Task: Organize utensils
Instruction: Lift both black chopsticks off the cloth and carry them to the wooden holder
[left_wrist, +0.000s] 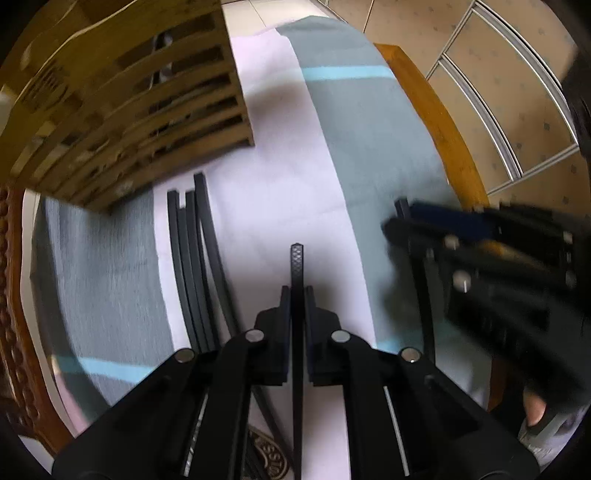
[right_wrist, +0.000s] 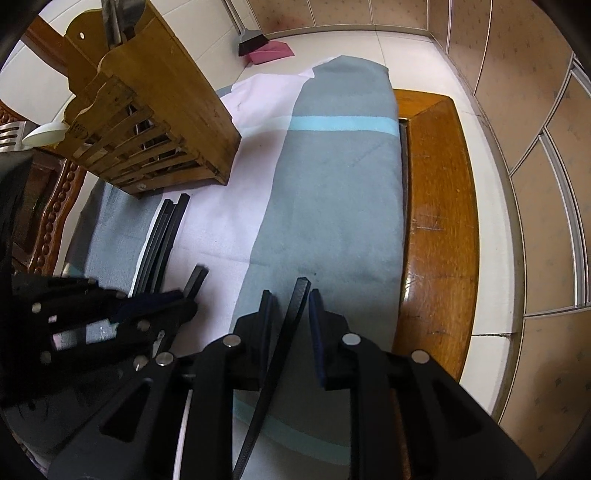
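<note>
Cloth-draped surface (right_wrist: 332, 177) below, wooden holder (right_wrist: 159, 110) upper left; left gripper (left_wrist: 296, 291) clamped on one black chopstick (left_wrist: 297, 266), right gripper (right_wrist: 290, 299) loosely around another (right_wrist: 295, 306) (grip uncertain), spares (left_wrist: 192, 236) lying centre-left; next, probably carrying to holder.

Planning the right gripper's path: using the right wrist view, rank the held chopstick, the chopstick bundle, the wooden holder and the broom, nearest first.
1. Held chopstick, between the right gripper fingers.
2. Chopstick bundle, ahead left on the cloth.
3. Wooden holder, beyond the bundle.
4. Broom, on the far floor.
</note>
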